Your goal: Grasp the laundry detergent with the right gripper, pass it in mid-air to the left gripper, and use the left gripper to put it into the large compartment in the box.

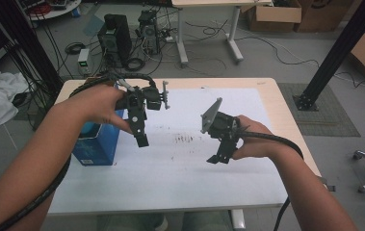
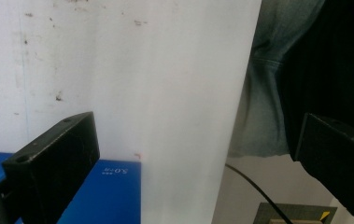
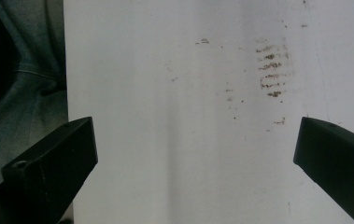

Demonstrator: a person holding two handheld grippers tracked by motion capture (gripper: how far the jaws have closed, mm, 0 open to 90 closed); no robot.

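1. Left claw (image 1: 141, 137) held in the air above the white sheet-covered desk (image 1: 180, 168), jaws spread wide with nothing between them; seen the same way in the left gripper view, where only bare white surface lies in the gap.
2. Right claw (image 1: 220, 155) likewise lifted clear of the desk, jaws wide apart and empty; confirmed in the right gripper view, with only the brown smudge marks (image 3: 270, 70) on the sheet showing between them.
3. Both pointed downward and tipped toward the near edge, probably a ready stance: raised high enough to move freely, opened in advance so a grasp needs no extra step.
4. Blue rectangular cardboard box (image 1: 97, 144) standing upright on the left part of the desk, just beside and below the left hand (image 1: 98, 103); its blue top face (image 2: 102, 196) visible just below the left claw's own camera, near the left jaw but not touching it.
5. Likely the nearest thing to be handled, given its spot right under the left side; well apart from the right claw.
6. Middle of the desk kept bare apart from the smudges, seemingly to leave working room for setting something down.
7. Thick black cables (image 1: 50, 187) trailing back along both forearms, kept off the sheet so as not to drag across the box.
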